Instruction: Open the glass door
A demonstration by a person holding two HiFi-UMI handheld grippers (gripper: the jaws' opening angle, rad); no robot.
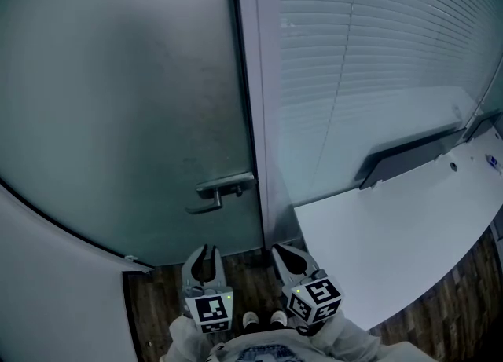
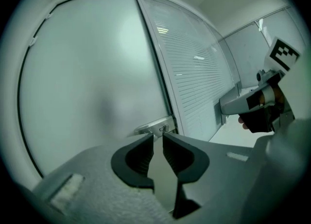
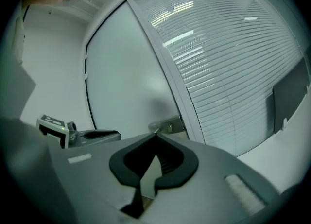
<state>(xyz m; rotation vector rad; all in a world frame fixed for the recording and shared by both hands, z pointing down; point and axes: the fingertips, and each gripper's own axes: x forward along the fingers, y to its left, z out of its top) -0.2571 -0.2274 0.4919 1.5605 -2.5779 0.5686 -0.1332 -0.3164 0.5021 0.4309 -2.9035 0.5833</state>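
below the handle (image 1: 222, 192) of the glass door (image 1: 118, 117): left gripper (image 1: 204, 254) slightly parted, empty; right gripper (image 1: 289, 257) closed, empty. best to widen left, approach handle squarely.

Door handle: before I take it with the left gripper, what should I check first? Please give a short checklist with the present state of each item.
1. Door handle free, nothing on it: ok.
2. Left gripper jaws apart and empty: ok, but the gap is narrow.
3. Gap wide enough for the handle: cannot tell.
4. Left gripper at the handle: not ok; it is short of it, lower in the head view.
5. Right gripper shut, empty, apart from the handle: ok.
6. Glass door unlocked: cannot tell.
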